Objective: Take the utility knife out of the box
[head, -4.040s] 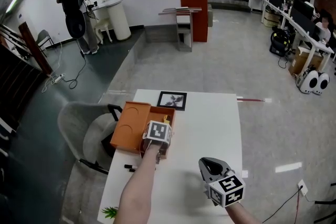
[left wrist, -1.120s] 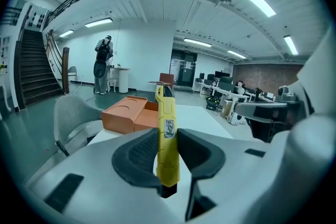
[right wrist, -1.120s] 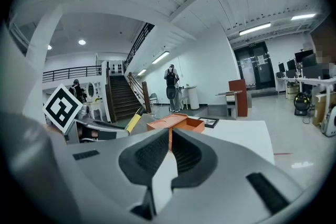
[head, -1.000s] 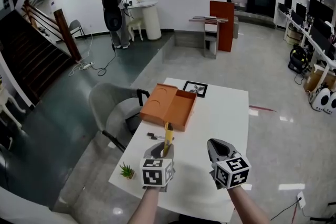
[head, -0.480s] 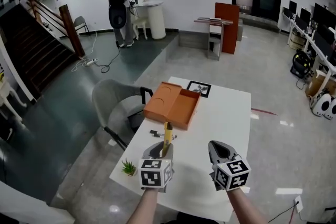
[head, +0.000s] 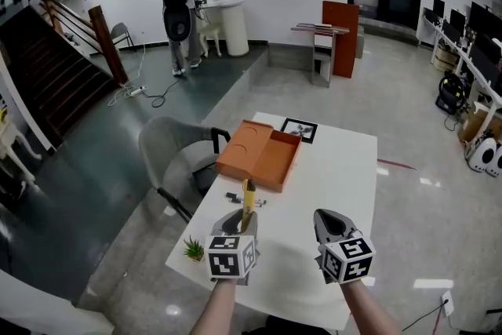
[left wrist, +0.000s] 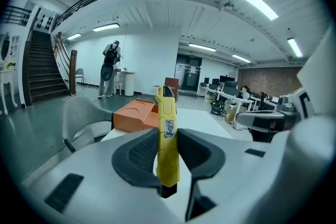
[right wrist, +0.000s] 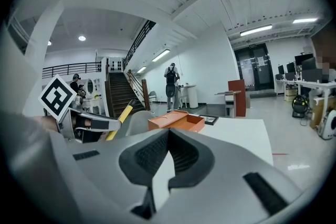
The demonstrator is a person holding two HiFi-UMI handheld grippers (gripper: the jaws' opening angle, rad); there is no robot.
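now the white worktop (head: 337,169) carries the open orange box (head: 259,157) toward its far side. the left hand-held gripper (left wrist: 168,139) has its jaws clamped on the yellow utility knife (left wrist: 167,123), which stands upright between them, in the air well to the near side of the box. the right hand-held gripper (right wrist: 167,136) has its jaws together on nothing. the taking-out looks done; the next move likely calls for lowering the knife onto bare worktop and easing the grip off.
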